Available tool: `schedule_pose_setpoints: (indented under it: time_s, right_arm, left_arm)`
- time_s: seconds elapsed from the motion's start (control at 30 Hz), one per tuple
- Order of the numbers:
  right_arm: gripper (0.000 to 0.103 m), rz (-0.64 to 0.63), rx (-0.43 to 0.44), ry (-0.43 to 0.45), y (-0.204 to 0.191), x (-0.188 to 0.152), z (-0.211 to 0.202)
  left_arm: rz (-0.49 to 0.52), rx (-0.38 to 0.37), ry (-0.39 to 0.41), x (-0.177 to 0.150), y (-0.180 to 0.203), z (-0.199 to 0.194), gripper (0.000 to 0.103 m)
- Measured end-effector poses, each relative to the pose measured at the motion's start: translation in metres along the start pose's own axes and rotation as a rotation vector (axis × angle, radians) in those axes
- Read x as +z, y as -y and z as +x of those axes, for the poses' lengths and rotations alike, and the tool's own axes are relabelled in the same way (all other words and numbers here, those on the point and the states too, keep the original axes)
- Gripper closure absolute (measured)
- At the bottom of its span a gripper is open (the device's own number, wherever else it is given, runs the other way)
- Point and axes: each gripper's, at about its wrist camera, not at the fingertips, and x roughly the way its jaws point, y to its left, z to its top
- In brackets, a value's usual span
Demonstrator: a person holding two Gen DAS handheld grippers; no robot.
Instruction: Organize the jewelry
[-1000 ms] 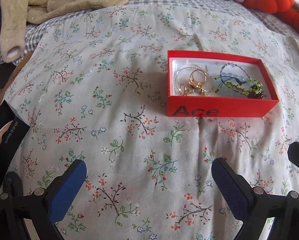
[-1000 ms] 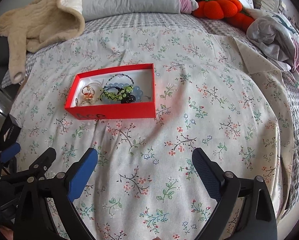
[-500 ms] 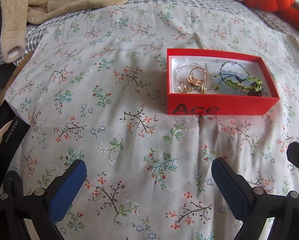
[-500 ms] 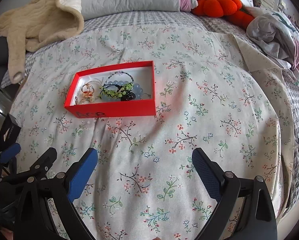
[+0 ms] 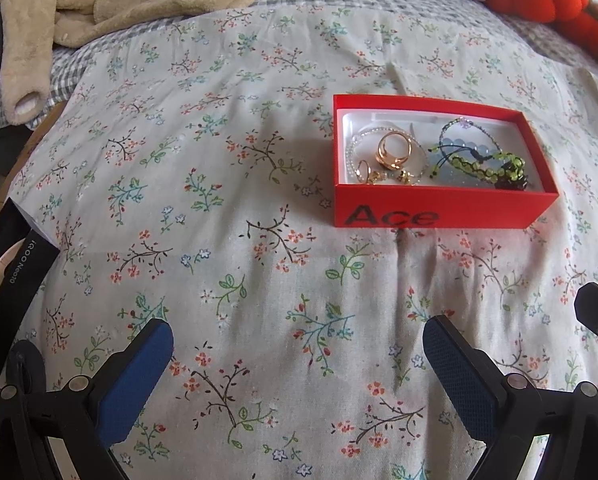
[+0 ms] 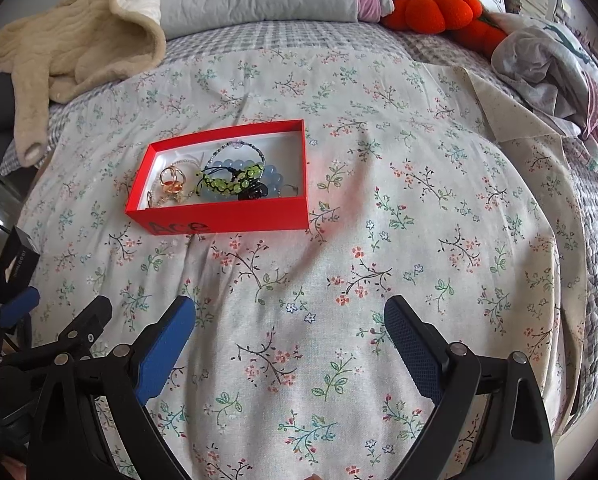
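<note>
Red "Ace" box (image 5: 439,212), lid off, sits flat on floral bedspread (image 5: 219,240) w/ gold rings (image 5: 395,152) at its left end, green bead bracelet (image 5: 487,164) & pale-blue beads (image 6: 235,168) at right.

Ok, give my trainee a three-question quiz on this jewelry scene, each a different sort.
1. True or false: the left gripper holds a ring.
2. The red box sits on: A) a wooden desk, B) the floral bedspread, C) a pillow.
3. Fill in: the green bead bracelet lies ___ the red box.

Key: 1 false, both the left gripper and the right gripper are open and empty; 2 B; 3 inside.
</note>
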Motion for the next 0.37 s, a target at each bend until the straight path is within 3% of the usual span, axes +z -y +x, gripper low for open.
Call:
schedule_pose_setpoints:
  time_s: [0.27,0.37]
  right_arm:
    - [0.006,0.008,-0.005,-0.002,0.004,0.000,-0.002]
    - [0.006,0.014,-0.004,-0.010,0.007,-0.004,0.001]
  left_arm:
    - [0.012,0.004,-0.007,-0.001,0.002,0.002,0.000]
    - [0.024,-0.009,-0.050,-0.011,0.002,0.014,0.000]
